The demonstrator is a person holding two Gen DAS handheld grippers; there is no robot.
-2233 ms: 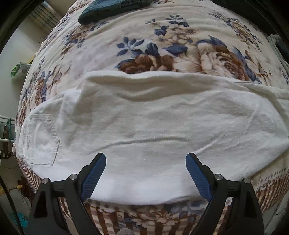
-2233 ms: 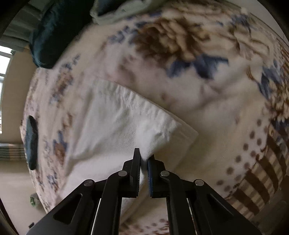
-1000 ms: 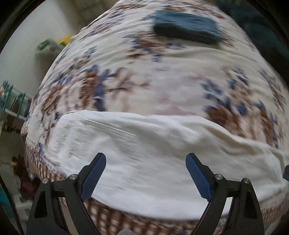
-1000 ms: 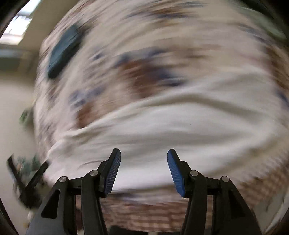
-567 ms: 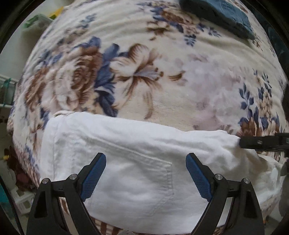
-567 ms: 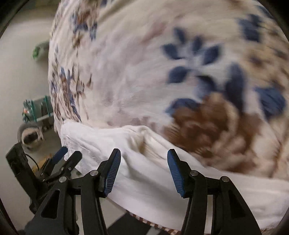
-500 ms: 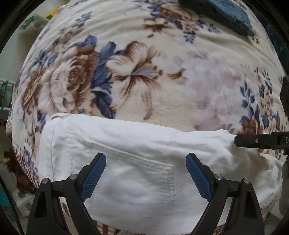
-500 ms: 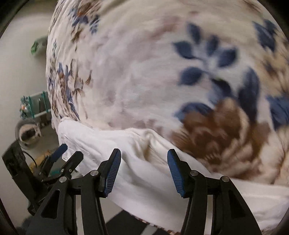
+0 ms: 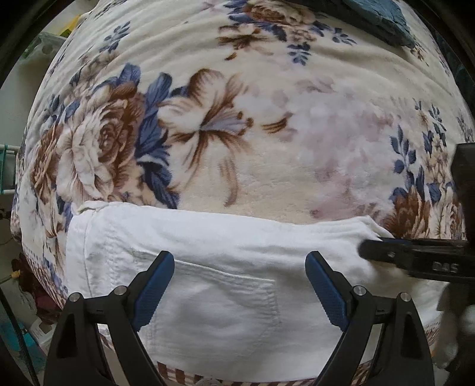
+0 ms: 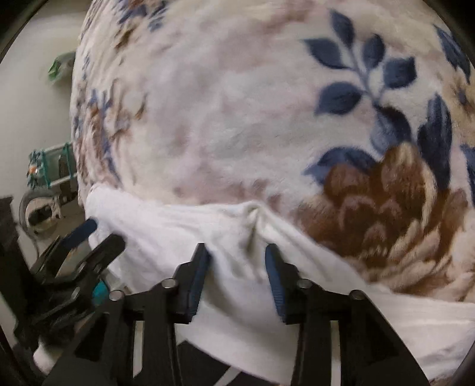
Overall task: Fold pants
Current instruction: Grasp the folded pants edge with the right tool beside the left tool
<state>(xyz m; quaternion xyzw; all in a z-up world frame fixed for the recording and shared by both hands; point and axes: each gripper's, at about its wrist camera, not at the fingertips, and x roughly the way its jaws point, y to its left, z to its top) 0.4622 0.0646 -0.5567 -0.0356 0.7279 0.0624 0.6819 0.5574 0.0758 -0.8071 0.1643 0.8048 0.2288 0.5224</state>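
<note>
One pair of white pants [image 9: 225,267] lay folded along the near edge of a bed, on a cream blanket [image 9: 267,142] printed with brown and blue flowers. A back pocket [image 9: 219,300] faced up at the pants' near edge. The left tool [image 9: 240,285] pointed straight down over that pocket, its two blue-padded fingers [image 9: 154,285] spread wide apart and gripping nothing. To the right of the pocket, at the pants' far corner, the right tool [image 10: 237,270] came in at a slant; its jaws were closing with a raised pinch of white cloth between them, the pads not visibly pressing yet. Beyond the pants the blanket lay bare of obstacles. At its far edge rested one dark blue folded item [image 9: 377,14]. Left of the bed stood a green wire rack [image 10: 50,169].
</note>
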